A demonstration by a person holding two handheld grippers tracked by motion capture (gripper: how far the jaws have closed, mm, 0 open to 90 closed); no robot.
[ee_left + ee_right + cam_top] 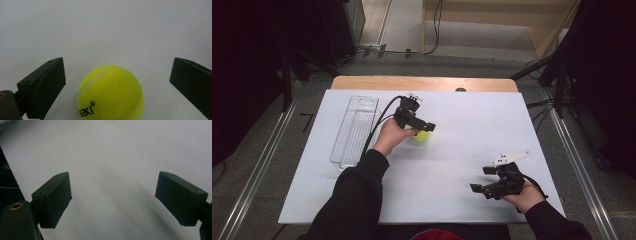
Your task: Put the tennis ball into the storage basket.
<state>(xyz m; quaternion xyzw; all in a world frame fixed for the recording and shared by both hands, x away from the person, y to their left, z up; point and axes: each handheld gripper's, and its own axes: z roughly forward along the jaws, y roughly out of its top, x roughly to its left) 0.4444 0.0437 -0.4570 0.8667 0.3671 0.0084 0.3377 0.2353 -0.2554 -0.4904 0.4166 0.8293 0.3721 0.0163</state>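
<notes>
On the white table (452, 165) a bright yellow-green tennis ball (110, 93) with black lettering sits between the left tool's (117, 82) spread jaws, untouched. The right tool (482, 179) is spread too, holding nothing.

Clear plastic tray (354, 131) at left of white table (472, 125), w/ grey floor around

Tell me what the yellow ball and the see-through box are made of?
The ball looks like a tennis ball: fuzzy yellow felt with a pale curved seam and black printed letters, probably rubber underneath, though that is hidden. The box looks like clear hard plastic: you can see the white table through it and its edges shine. The left gripper is open around the ball.
</notes>
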